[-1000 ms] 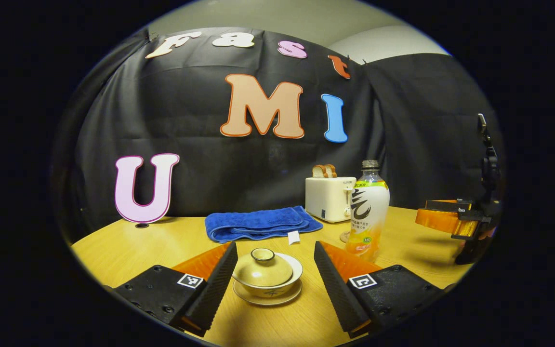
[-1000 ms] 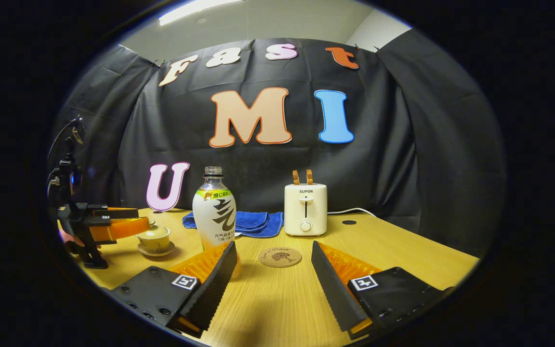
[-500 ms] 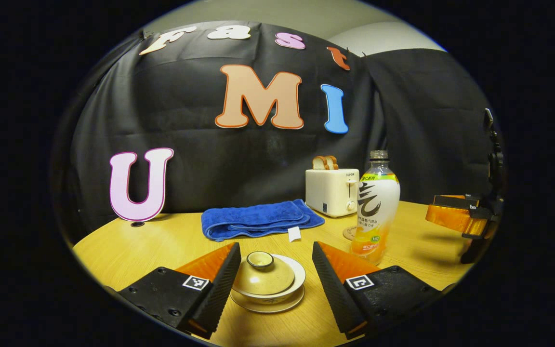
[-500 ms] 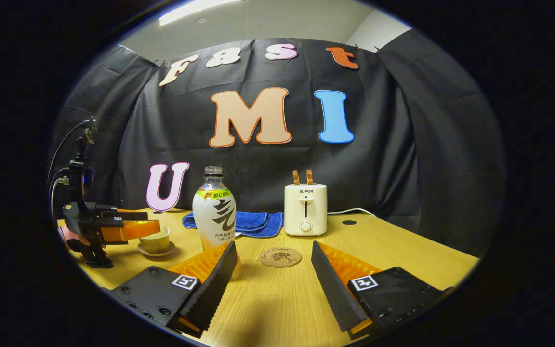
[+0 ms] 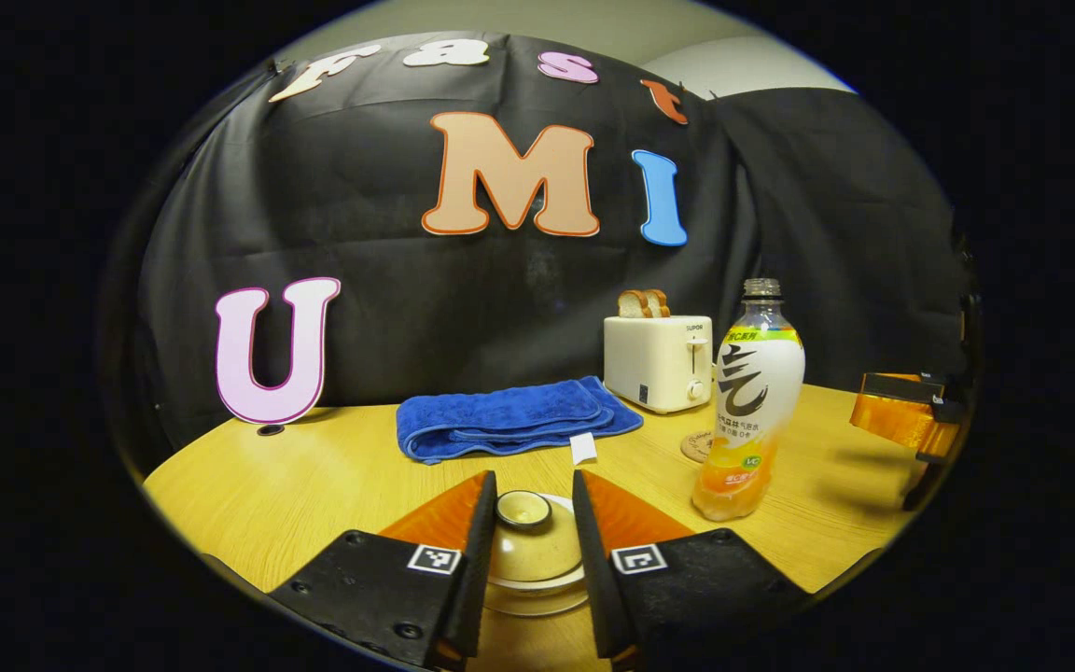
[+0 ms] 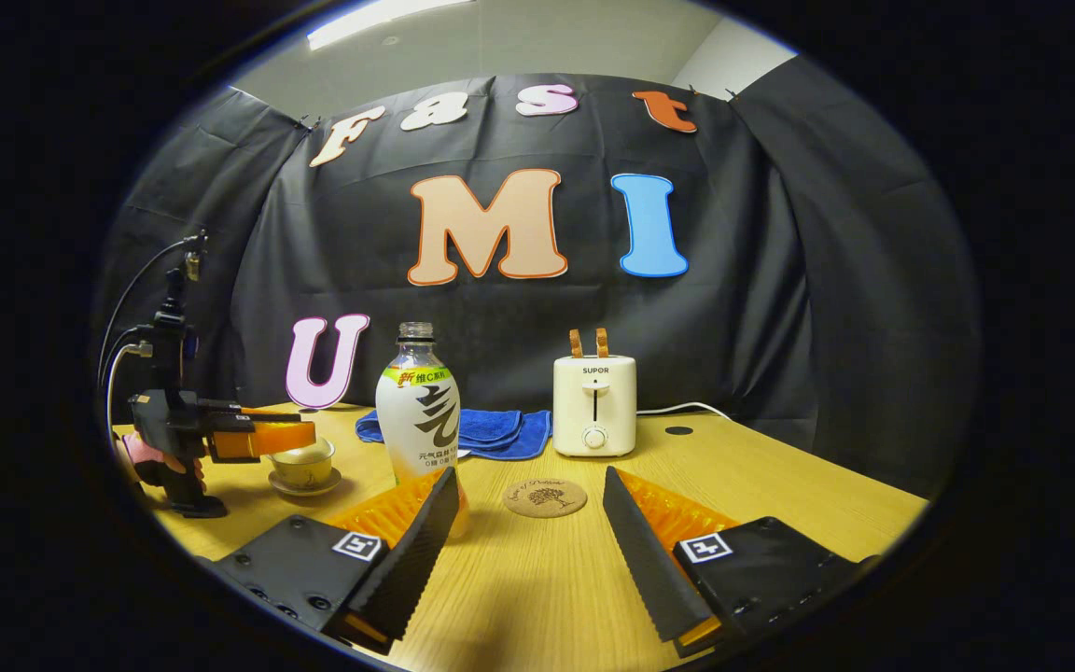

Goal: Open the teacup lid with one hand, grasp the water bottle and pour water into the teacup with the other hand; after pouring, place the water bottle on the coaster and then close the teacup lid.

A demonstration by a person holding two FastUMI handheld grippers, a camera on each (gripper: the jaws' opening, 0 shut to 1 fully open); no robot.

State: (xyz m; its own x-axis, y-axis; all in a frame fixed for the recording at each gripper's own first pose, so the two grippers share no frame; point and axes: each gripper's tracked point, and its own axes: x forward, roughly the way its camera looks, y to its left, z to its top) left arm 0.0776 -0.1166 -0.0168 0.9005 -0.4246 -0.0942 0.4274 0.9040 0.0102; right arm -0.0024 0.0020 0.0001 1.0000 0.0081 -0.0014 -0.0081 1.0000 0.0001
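Now | left gripper [image 5: 528,551] pinching lid knob [image 5: 523,509] | lift lid straight up off teacup [image 6: 301,460] | right gripper [image 6: 528,551] spread, idle

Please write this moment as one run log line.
left gripper: fingers closing around teacup lid knob | right gripper: open, idle | water bottle: upright, untouched

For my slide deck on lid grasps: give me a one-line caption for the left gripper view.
Left gripper closes around the teacup lid's knob; water bottle stands uncapped beside it.
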